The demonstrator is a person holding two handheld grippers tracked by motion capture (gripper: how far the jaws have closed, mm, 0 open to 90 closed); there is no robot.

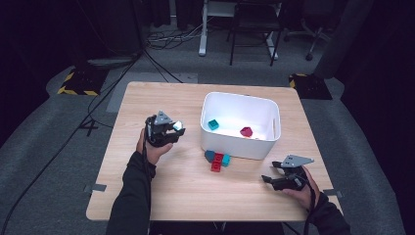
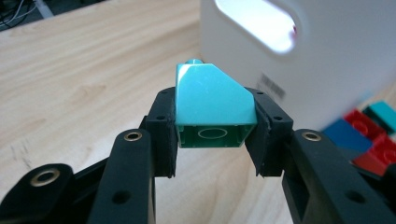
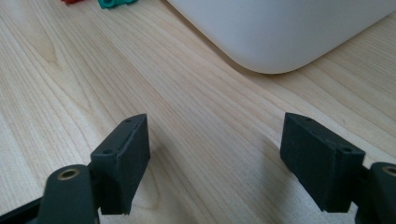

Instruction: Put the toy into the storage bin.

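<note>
Clamped between the two black jaws of the left gripper (image 2: 215, 128), a turquoise block (image 2: 212, 105) with a sloped face is seen closest to the lens, its hollow green underside turned toward the camera. In the high view this left gripper (image 1: 169, 129) is held above the wooden table (image 1: 147, 196), just left of the white bin (image 1: 240, 142). Inside the bin a teal cube (image 1: 213, 124) and a dark red piece (image 1: 246, 131) are seen lying apart. Against the bin's near wall, red and blue bricks (image 1: 218, 159) are clustered on the table. Farther right, the right gripper (image 1: 269, 178) is held low near the table's front corner; its jaws are spread wide with nothing between them.
</note>
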